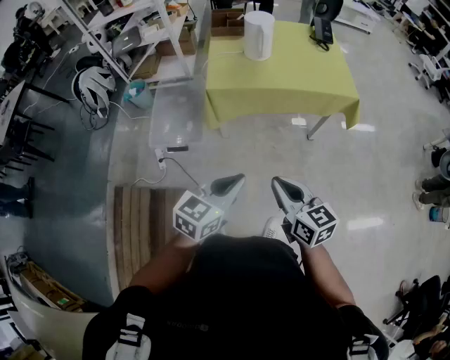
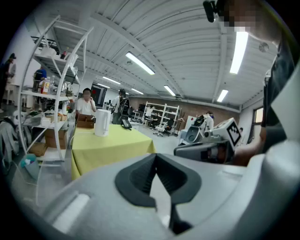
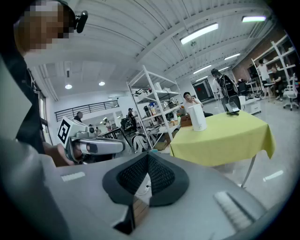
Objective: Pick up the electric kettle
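Observation:
The white electric kettle [image 1: 258,35] stands upright near the far left edge of a table under a yellow-green cloth [image 1: 281,81], well ahead of me across bare floor. It also shows as the kettle [image 2: 101,123] in the left gripper view and the kettle [image 3: 197,117] in the right gripper view. My left gripper [image 1: 228,185] and right gripper [image 1: 285,188] are held side by side close to my body, far from the table. Both point forward and slightly down. Each has its jaws together at the tips, with nothing held.
A white shelving rack [image 1: 119,35] and a clear plastic bin [image 1: 176,116] stand left of the table. A black device [image 1: 323,29] and a cardboard box [image 1: 226,21] sit at the table's far side. A power strip with cable [image 1: 165,151] lies on the floor beside a wooden pallet [image 1: 140,232].

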Tool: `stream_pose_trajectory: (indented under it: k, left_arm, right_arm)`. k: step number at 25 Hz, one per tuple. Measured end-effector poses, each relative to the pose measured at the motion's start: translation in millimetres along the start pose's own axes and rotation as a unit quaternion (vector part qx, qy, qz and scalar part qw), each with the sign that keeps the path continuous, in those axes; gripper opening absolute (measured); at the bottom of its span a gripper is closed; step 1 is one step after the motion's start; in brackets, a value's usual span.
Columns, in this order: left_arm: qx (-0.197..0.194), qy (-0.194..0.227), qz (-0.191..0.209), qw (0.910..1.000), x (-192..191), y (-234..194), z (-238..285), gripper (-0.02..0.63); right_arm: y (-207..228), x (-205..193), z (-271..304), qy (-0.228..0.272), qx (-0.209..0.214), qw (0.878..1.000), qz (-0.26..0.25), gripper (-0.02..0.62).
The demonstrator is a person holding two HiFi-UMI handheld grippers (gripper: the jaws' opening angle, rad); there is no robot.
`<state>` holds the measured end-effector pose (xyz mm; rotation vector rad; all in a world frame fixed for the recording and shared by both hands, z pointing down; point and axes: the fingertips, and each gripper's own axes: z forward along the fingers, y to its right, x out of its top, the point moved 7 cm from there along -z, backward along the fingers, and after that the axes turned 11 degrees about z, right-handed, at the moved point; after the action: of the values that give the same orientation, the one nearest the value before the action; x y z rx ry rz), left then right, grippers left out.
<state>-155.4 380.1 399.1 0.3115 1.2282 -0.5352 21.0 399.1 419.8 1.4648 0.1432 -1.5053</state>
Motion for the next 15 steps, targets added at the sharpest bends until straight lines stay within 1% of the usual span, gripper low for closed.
stream_pose_trajectory:
  k: [9,15]
  left_arm:
    - [-0.002,-0.006,0.009,0.9999,0,9,-3,0.003]
    - [0.001,-0.005,0.001,1.0000,-1,12,-3,0.003]
  right_arm:
    - [-5,5,-5,0.003,-0.001,1.000,-0.002,0.002]
    - [-10,6,-8,0.019,0.022,0.999,0.017,0.005]
